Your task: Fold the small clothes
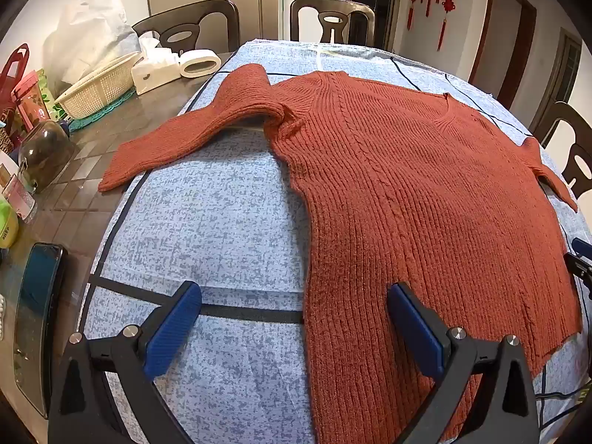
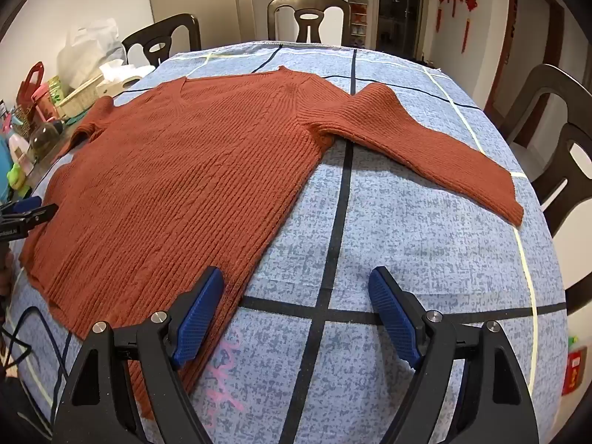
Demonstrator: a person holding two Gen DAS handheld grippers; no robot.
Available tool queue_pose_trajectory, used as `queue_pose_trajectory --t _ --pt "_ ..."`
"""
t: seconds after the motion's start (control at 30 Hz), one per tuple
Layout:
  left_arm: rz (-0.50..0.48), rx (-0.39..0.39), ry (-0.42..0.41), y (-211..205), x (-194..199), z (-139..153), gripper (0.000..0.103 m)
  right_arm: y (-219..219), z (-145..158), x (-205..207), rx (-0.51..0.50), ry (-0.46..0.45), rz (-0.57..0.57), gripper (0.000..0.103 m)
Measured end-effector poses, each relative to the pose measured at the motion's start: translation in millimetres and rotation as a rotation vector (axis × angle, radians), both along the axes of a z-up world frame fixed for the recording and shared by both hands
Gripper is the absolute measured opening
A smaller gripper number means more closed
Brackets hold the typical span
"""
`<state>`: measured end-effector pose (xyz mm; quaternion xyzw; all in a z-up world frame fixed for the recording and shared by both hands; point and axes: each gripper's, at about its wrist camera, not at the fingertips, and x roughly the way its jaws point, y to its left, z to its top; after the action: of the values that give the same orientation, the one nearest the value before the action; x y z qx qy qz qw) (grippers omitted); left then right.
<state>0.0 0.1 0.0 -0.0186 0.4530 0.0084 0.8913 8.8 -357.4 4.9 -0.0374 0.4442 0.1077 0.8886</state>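
Rust-red ribbed sweater lies flat, front up, on the blue mottled cloth covering your desk. Left wrist view: your left gripper hangs over the cloth at 6 o'clock, fingers spread wide, nothing between them but the sweater's side edge below; whether they touch the fabric, cannot tell. Sweater body fills 12 to 4 o'clock. One sleeve bends out toward 10 o'clock, its cuff reaching past the cloth edge onto the bare desk. V-neck points to 1 o'clock. Black tape lines cross the cloth. At 9 to 10 o'clock on the desk: white basket, tissue box, tape roll, glass jar. Phone at 8 o'clock. Part of your right gripper shows at 3 o'clock by the hem edge.

Right wrist view: your right gripper at 6 o'clock, fingers spread, nothing pinched; the left finger sits over the sweater's side edge, the right one over bare cloth. Sweater body runs 9 to 12 o'clock. Other sleeve stretches toward 2 o'clock, cuff lying on the cloth. Your left gripper's tip shows at 9 o'clock beside the hem. Chairs stand round the far side.
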Motion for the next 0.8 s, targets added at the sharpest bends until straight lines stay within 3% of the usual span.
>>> queue_pose_trajectory --t 0.8 --pt "0.000 0.006 -0.001 0.0 -0.1 0.1 0.103 -1.2 -0.5 -0.4 0.002 -0.002 0.000 0.081"
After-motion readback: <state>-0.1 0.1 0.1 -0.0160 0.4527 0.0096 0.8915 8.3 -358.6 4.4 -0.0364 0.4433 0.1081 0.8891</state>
